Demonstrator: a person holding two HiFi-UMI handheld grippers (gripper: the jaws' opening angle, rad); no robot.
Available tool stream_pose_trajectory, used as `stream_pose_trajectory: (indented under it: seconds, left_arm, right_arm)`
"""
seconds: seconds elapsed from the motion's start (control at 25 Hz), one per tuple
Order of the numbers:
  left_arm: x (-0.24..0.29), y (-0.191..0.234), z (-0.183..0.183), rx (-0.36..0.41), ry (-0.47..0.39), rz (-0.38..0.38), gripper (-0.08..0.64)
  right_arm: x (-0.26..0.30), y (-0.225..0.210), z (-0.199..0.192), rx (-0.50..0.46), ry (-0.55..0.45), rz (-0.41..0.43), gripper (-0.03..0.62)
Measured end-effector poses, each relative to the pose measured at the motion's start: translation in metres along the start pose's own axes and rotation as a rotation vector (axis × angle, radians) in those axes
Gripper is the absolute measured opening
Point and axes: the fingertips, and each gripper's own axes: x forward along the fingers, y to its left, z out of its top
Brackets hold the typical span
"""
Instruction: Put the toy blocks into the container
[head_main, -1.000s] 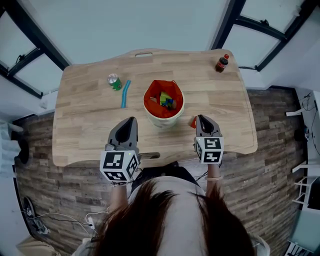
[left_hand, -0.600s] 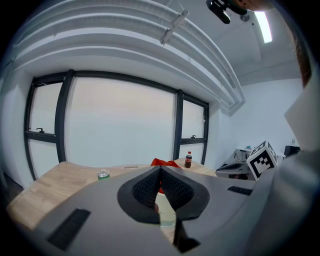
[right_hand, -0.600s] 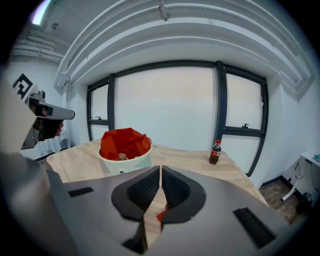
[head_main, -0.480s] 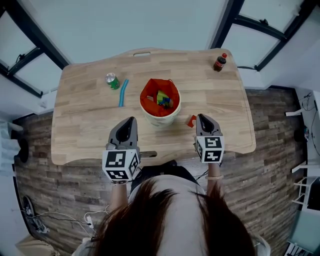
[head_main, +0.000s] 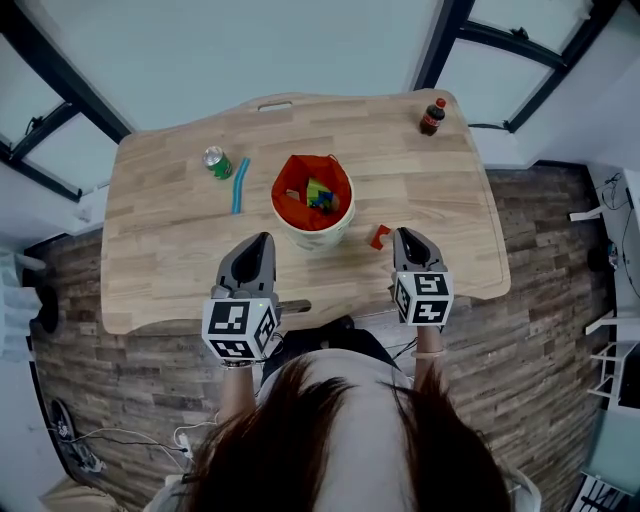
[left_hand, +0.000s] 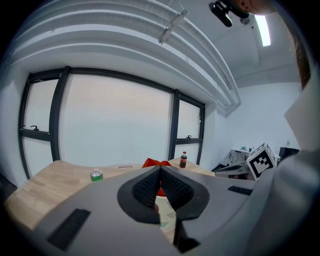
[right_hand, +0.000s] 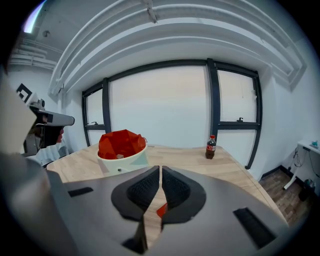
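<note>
Wooden table (head_main: 170, 240), a person at its near edge with a pair of tongs in each hand. Left tongs (head_main: 262, 240) are closed tip to tip with nothing between them, held over the near part of the table and aimed toward the container (head_main: 316, 234). Right tongs (head_main: 405, 236) are likewise pressed together and empty. The container is a pale tub with a red liner. It stands mid-table, a little beyond the two pairs of tongs and between their lines. Several coloured blocks (head_main: 318, 194) lie inside it. One red block (head_main: 380, 237) lies out on the wood, just beside the tip of the right tongs on the container's side, ungripped. In the right gripper view it shows low down, past the closed jaws. Far left: a green can (head_main: 216, 162), upright, with a blue stick (head_main: 239, 185) lying flat next to it. Far right corner: a cola bottle (head_main: 432, 117), upright.
</note>
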Motion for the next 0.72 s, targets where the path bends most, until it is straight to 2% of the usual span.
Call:
stream_pose_trajectory:
  seconds: [0.44,0.72]
  left_arm:
    - [0.010,-0.013,0.000,0.015,0.016,-0.054,0.009]
    - [0.015,-0.021,0.000,0.032,0.031,-0.089,0.009]
  right_arm:
    - [-0.010,-0.022,-0.013,0.001,0.007,-0.100,0.041]
    - [-0.012,-0.028,-0.023,-0.008,0.023,-0.136,0.042]
